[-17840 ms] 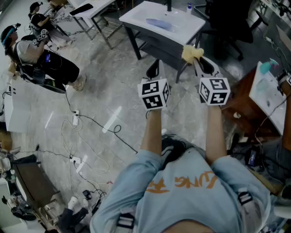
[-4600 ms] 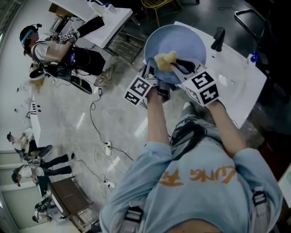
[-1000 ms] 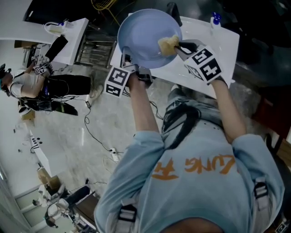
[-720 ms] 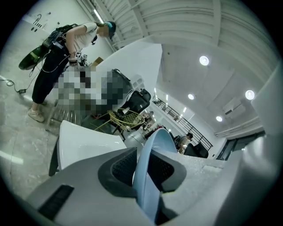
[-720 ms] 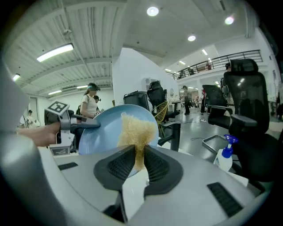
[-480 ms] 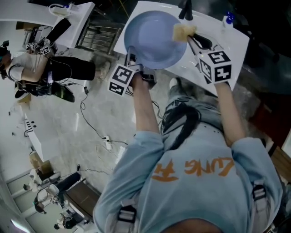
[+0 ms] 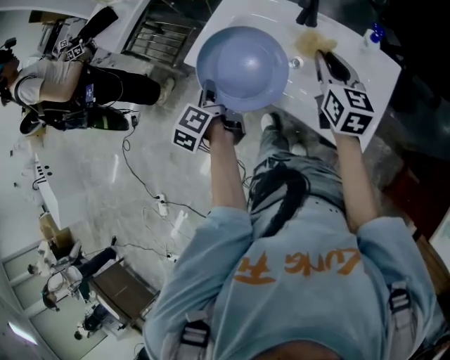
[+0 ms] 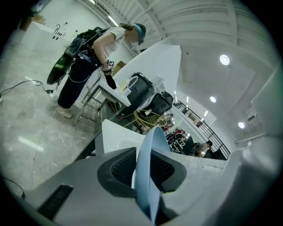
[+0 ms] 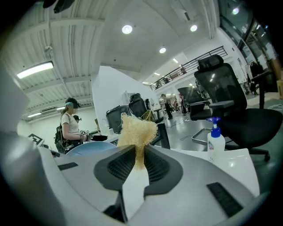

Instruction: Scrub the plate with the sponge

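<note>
A round light-blue plate (image 7: 242, 67) is held over the left part of a white sink counter (image 7: 373, 67). My left gripper (image 7: 213, 98) is shut on the plate's near rim. In the left gripper view the plate (image 8: 148, 176) stands edge-on, pinched between the dark pads of the left gripper (image 8: 143, 170). My right gripper (image 7: 321, 58) is shut on a yellow fibrous sponge (image 7: 309, 42), which hangs to the right of the plate and apart from it. The sponge (image 9: 137, 130) sticks up from the right gripper (image 9: 139, 163), with the plate (image 9: 90, 148) low at left.
A dark faucet (image 7: 307, 13) stands at the back of the sink, and a soap pump bottle (image 9: 215, 143) at its right end (image 7: 376, 33). A black office chair (image 9: 230, 106) is beyond. A person (image 7: 63, 84) with grippers works at another table, far left. Cables lie on the floor (image 7: 162, 204).
The sponge has slid off the plate's inner face to the right and now hangs over the sink beside it. The plate has stayed in the left grip, shifting a little right and lower in view.
</note>
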Demonstrator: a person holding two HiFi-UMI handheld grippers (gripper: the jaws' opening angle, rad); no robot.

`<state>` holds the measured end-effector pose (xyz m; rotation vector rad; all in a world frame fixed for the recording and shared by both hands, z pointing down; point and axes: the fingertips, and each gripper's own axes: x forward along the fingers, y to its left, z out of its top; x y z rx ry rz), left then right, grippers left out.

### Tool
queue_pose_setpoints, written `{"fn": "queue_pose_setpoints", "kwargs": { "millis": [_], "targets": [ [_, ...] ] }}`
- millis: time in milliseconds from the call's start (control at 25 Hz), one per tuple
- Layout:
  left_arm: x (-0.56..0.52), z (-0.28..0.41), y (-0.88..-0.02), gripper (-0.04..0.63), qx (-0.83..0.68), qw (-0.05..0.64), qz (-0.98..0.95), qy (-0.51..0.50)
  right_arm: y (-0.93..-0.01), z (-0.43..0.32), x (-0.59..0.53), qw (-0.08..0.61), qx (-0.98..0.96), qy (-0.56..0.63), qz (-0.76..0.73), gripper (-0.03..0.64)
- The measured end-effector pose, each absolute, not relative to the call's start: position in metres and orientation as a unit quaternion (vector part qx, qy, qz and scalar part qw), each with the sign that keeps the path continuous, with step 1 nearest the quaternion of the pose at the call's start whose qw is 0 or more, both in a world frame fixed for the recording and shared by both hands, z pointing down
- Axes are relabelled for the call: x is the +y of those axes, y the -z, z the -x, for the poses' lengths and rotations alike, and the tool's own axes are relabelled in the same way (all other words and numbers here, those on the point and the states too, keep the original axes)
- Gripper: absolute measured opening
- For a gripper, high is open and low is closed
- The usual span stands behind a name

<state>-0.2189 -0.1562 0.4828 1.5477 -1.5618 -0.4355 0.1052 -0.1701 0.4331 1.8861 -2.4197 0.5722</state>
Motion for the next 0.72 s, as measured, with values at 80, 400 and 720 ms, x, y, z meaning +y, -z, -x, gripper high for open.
{"fn": "queue_pose_setpoints", "kwargs": {
  "millis": [80,400,720],
  "targets": [
    [-0.153,0.224,-0.489,0.051,-0.629,0.444,-0.613,0.180,-0.438,-0.104,-0.172,0.010,-0.773,-0.190,-0.605,0.060],
    [-0.149,0.238,-0.516,0.054,-0.633,0.465,-0.587,0.197,-0.459,-0.079,-0.181,0.028,-0.790,-0.200,-0.578,0.060],
    [-0.167,0.266,-0.527,0.054,-0.633,0.485,-0.568,0.206,-0.461,-0.047,-0.207,0.049,-0.799,-0.205,-0.563,0.060]
  ]
}}
